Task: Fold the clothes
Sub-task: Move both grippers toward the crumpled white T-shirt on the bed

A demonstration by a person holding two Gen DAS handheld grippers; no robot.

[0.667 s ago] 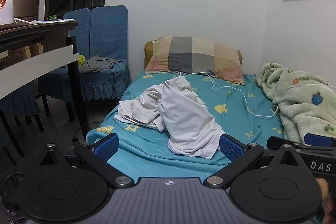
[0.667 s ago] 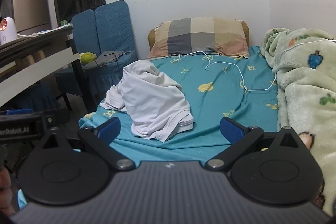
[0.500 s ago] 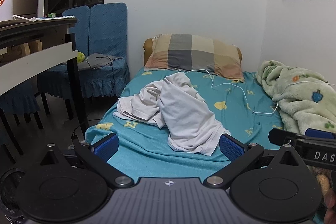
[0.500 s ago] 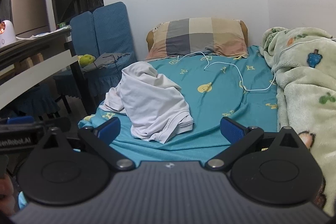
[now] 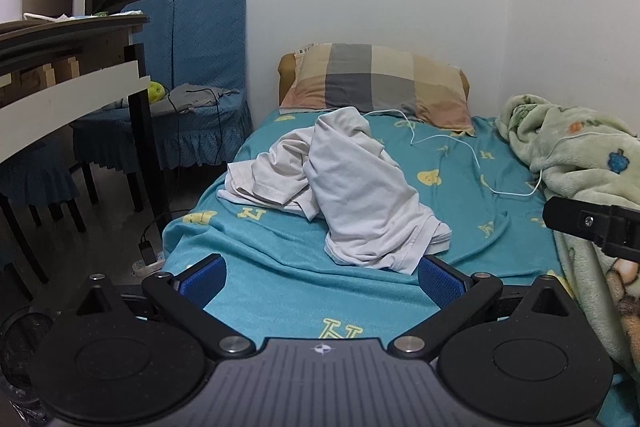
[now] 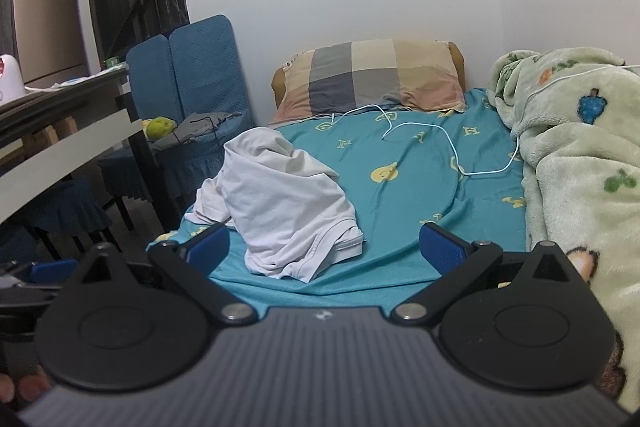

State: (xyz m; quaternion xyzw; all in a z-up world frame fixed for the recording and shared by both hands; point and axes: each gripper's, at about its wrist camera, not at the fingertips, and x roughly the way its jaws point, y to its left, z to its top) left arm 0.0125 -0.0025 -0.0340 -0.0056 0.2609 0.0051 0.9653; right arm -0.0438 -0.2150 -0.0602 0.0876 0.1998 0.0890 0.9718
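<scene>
Left wrist view: left gripper [image 5: 320, 277] jaws wide apart, nothing between them. White T-shirt [image 5: 352, 187] lies crumpled at 12 o'clock of the gripper on the teal bedsheet [image 5: 280, 291], which bears yellow letters "K" and "H". Right gripper [image 6: 324, 247] likewise spread wide and empty, T-shirt at its 11 o'clock. White cable [image 6: 452, 147] crosses the sheet below the checked pillow [image 6: 372, 75].

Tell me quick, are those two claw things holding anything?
Left gripper: open, holding nothing.
Right gripper: open, holding nothing; the crumpled white cotton shirt lies untouched on the bed.
</scene>
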